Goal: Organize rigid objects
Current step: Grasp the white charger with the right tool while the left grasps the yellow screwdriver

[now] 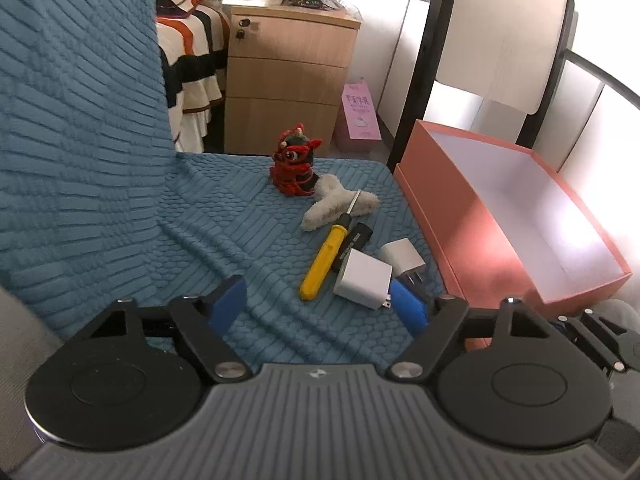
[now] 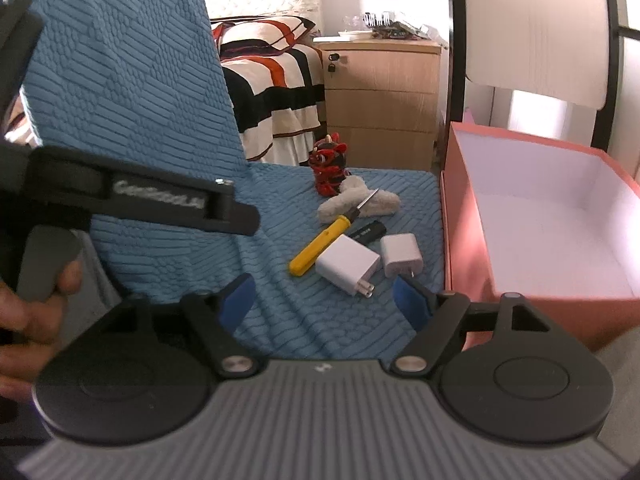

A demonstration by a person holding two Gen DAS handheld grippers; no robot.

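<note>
Blue-covered seat cushion (image 1: 240, 216) holds screwdriver (image 1: 325, 258), chargers (image 1: 362, 278) and toys unsorted beside the empty pink box (image 1: 476, 232), while both grippers (image 1: 326, 304) (image 2: 324, 300) hover part-open, holding nothing.

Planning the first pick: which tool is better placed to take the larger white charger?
Left, probably. The larger white charger lies right beside the left tool's fingertip; the right tool frames it from farther back. Both are open and empty.
</note>
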